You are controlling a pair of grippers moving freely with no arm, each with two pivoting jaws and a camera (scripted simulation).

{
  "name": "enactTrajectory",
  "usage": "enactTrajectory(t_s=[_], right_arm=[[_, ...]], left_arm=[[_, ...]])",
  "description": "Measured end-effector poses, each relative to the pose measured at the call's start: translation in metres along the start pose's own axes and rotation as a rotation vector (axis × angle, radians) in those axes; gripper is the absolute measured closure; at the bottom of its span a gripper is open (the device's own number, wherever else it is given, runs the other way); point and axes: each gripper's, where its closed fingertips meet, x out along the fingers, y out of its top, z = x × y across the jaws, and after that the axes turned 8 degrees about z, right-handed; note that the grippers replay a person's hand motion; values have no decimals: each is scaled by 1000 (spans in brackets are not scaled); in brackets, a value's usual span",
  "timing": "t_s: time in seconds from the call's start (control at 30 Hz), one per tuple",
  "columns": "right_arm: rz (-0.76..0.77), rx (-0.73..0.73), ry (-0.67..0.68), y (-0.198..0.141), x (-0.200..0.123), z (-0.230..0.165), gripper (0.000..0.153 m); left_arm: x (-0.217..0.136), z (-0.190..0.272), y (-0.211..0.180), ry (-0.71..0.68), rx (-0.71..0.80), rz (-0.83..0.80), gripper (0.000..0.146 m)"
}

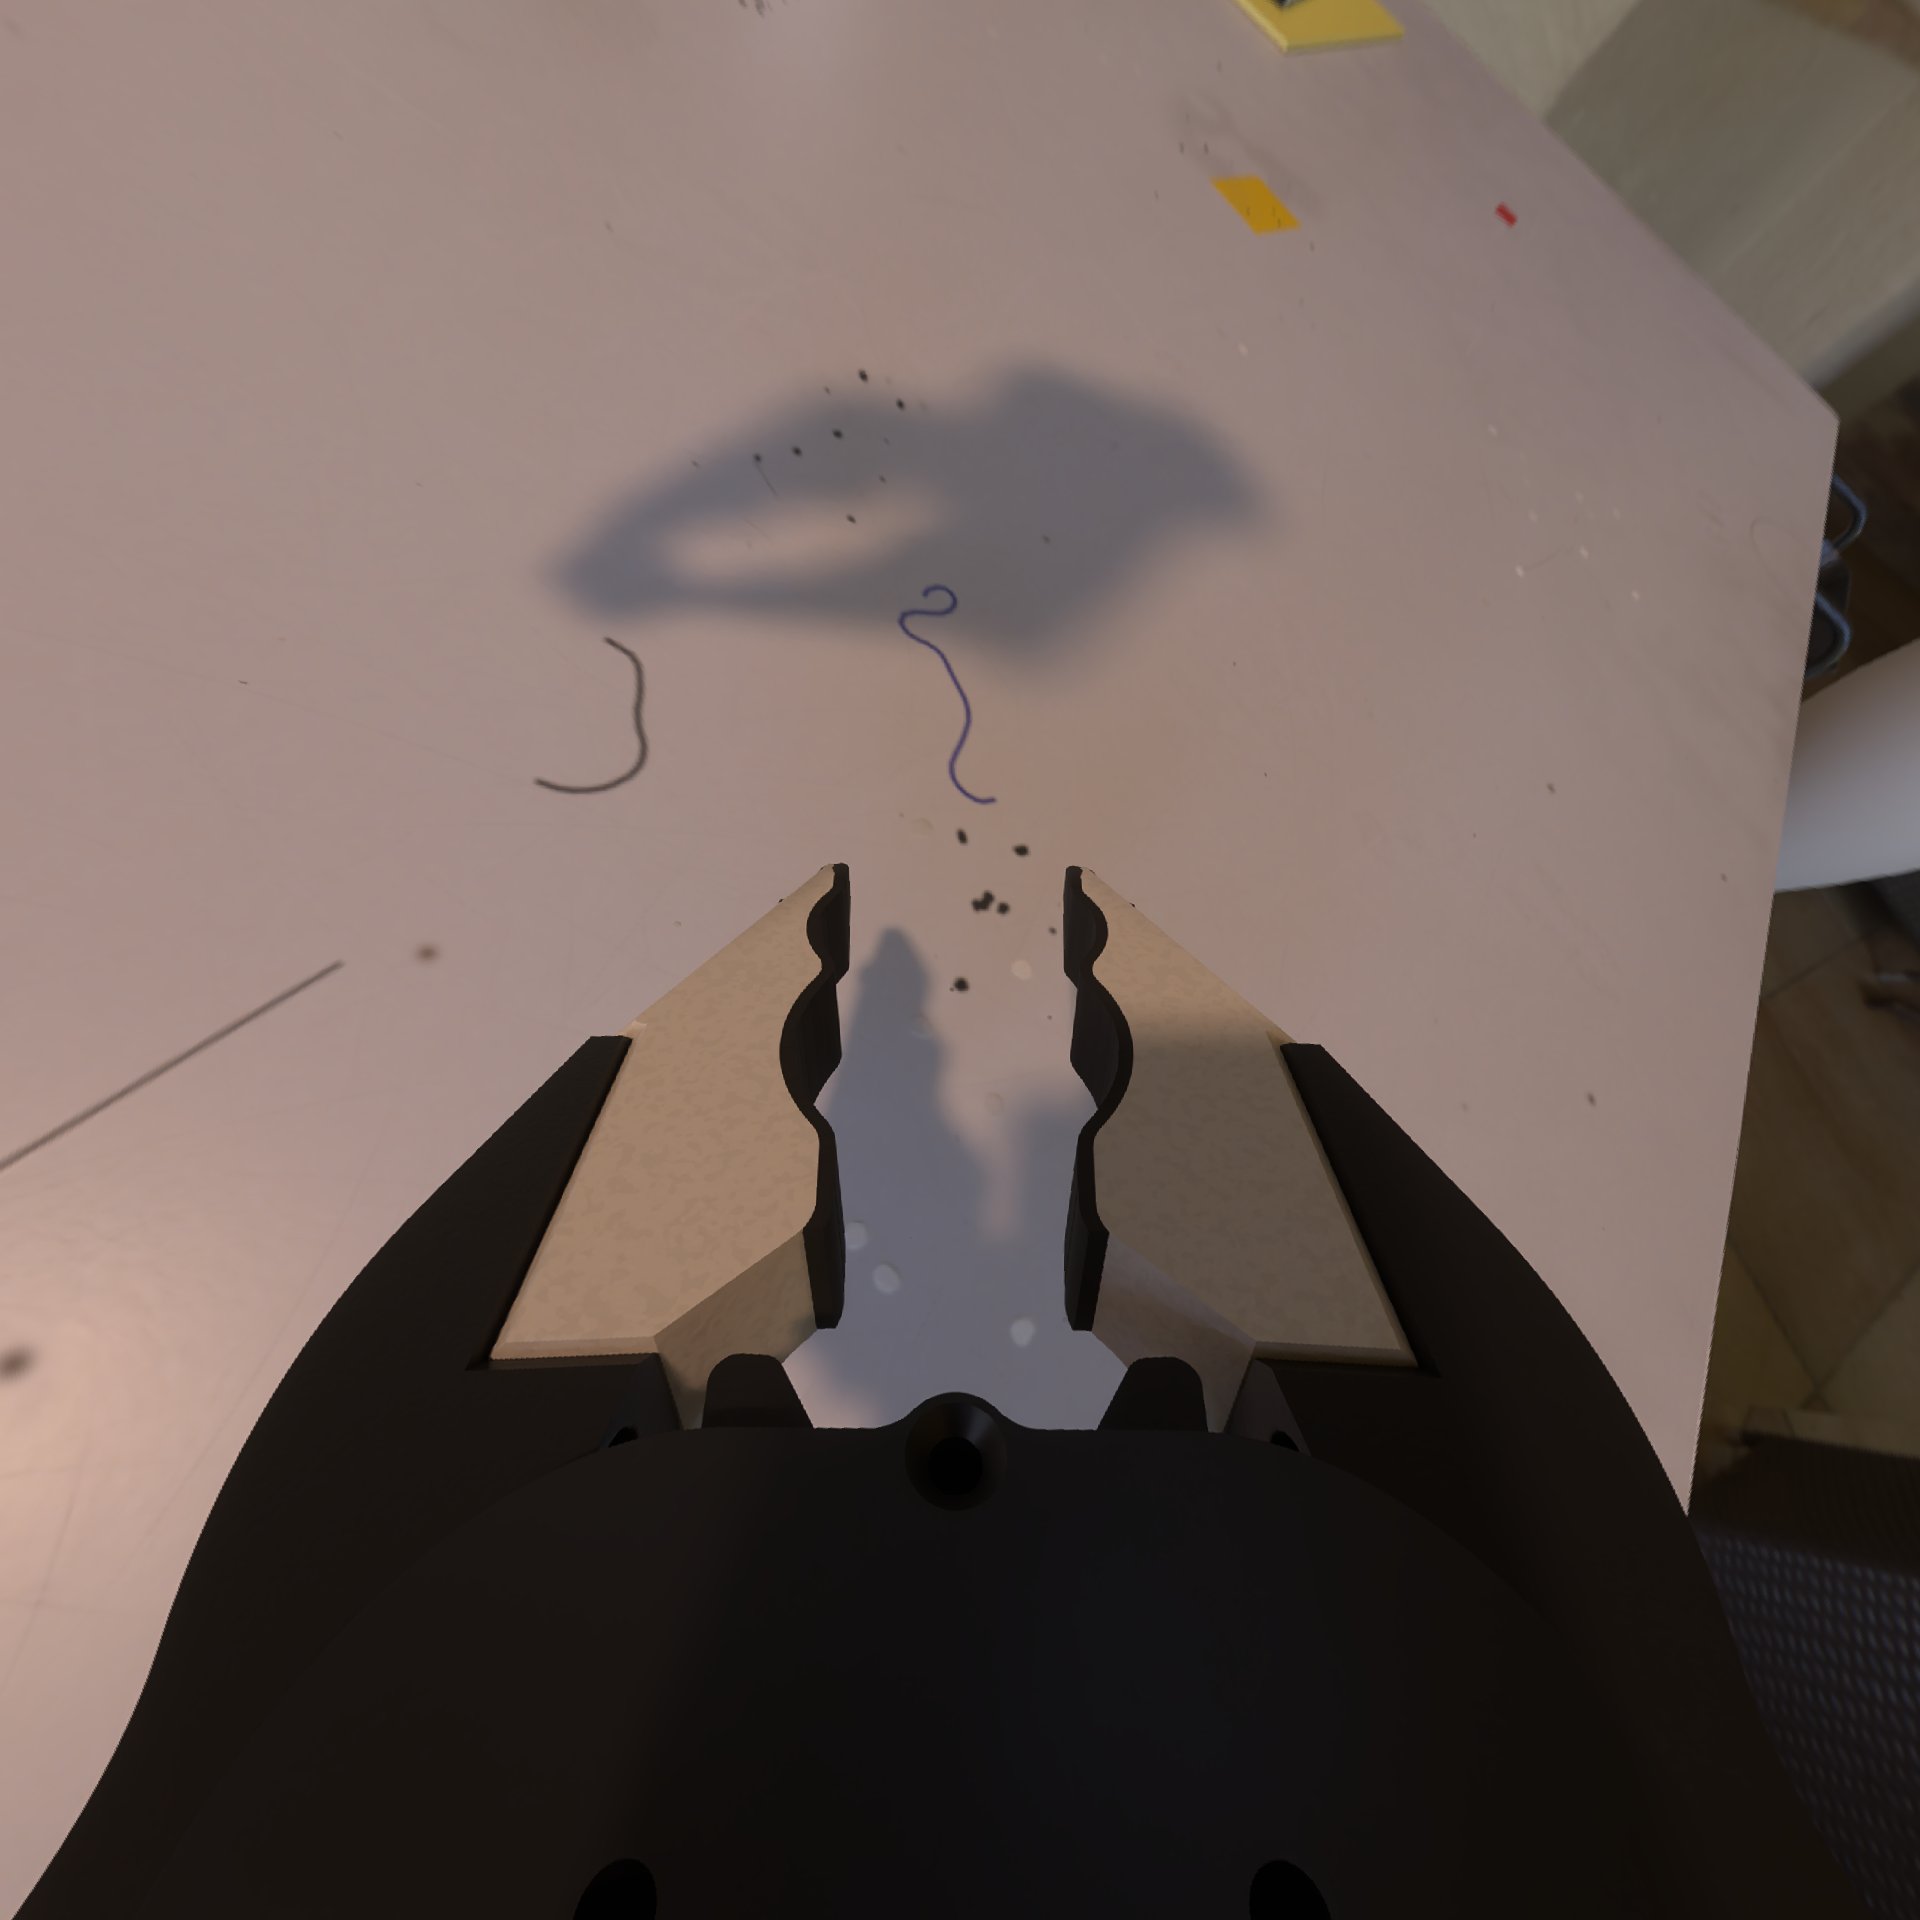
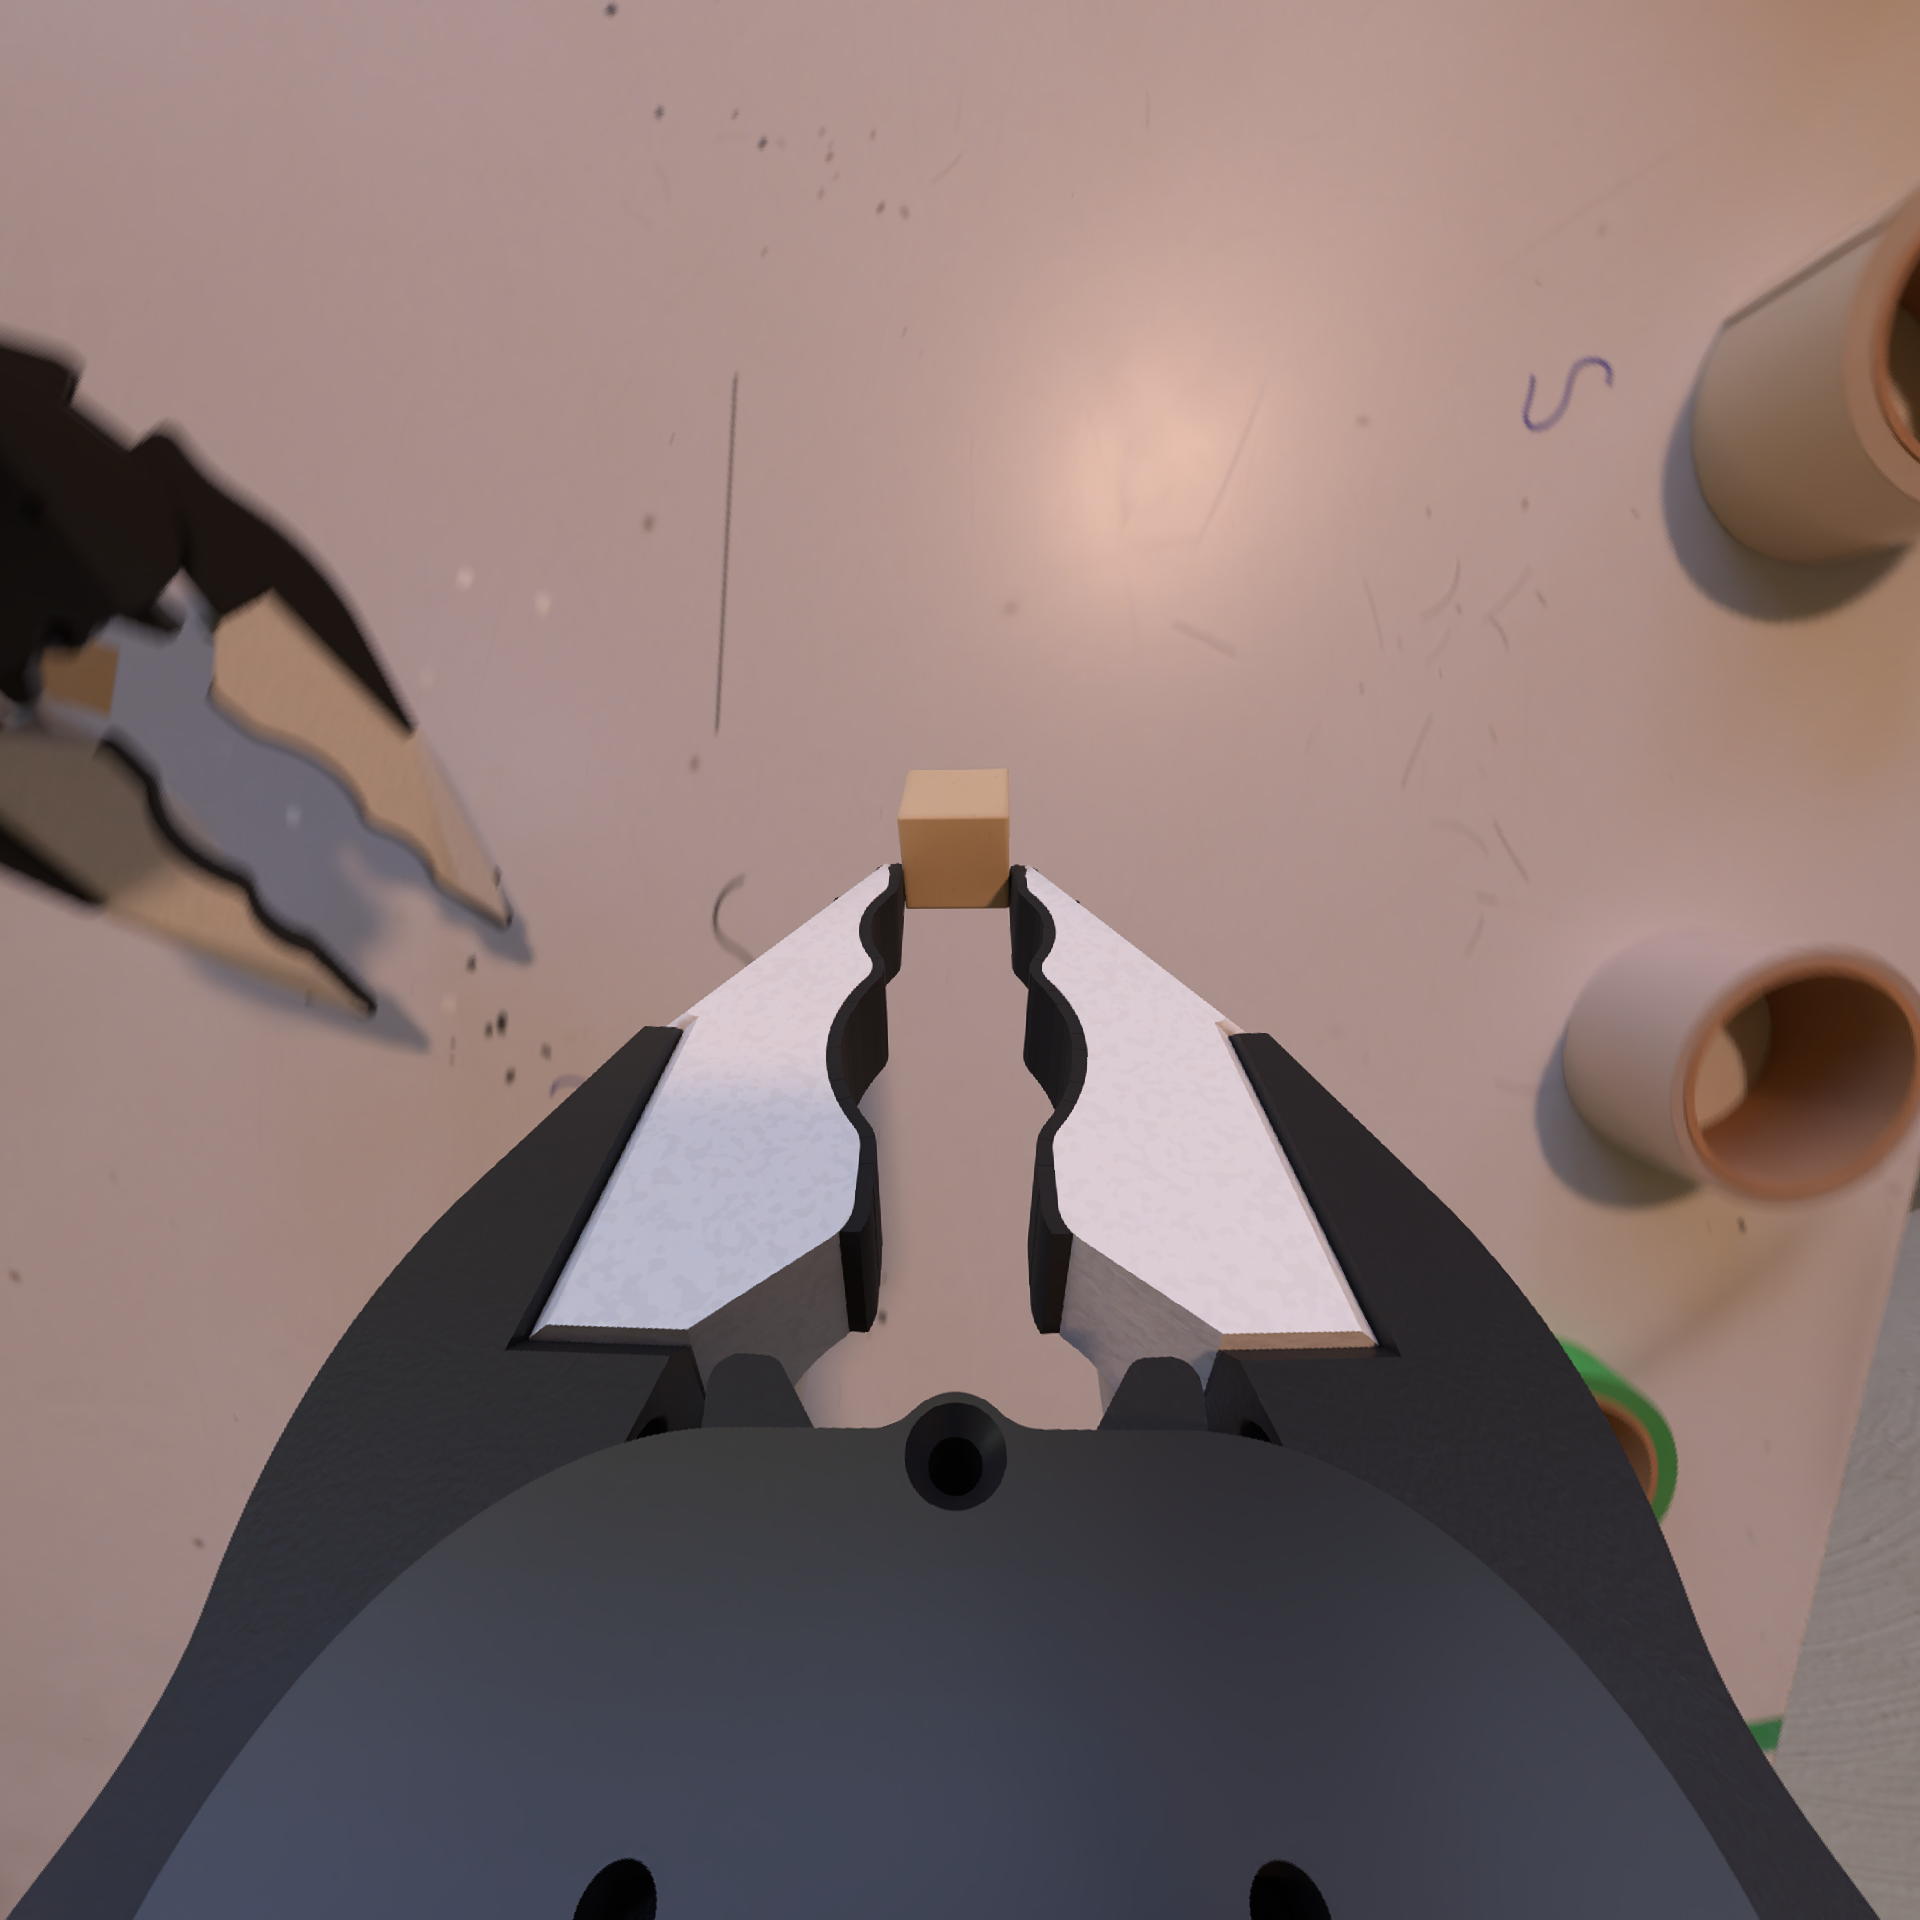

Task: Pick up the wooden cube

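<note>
The wooden cube (image 2: 954, 831) is a small tan block clamped between the fingertips of my right gripper (image 2: 956, 885). It casts no shadow on the table (image 2: 1143, 312) around it, so it looks to be off the table. My left gripper (image 1: 956, 873) is open and empty, hovering over the pale table (image 1: 312, 416). The left gripper also shows in the right wrist view (image 2: 434, 964), off to the left of the cube and apart from it, jaws spread. The cube does not show in the left wrist view.
Two beige tape rolls (image 2: 1756, 1070) (image 2: 1818, 405) and a green tape roll (image 2: 1647, 1449) lie to the right. Yellow notes (image 1: 1255, 204) (image 1: 1330, 21) lie far ahead of the left gripper. The table's right edge (image 1: 1766, 831) drops off to the floor.
</note>
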Motion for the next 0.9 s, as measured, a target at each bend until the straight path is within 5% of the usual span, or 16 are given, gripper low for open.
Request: enactTrajectory(t_s=[0.13,0.43,0.67,0.9], right_arm=[[47,-128,-153,-59,-54,-20,133],[-284,-893,-824,-144,-117,-84,133],[-410,-881,-1013,-198,-126,-106,133],[-426,-846,-1089,-225,-116,-128,133]], left_arm=[[7,8,2,-24,28,-30,104],[41,2,16,120,335,-395,104],[80,41,17,-51,404,-743,105],[106,74,5,-165,459,-902,104]])
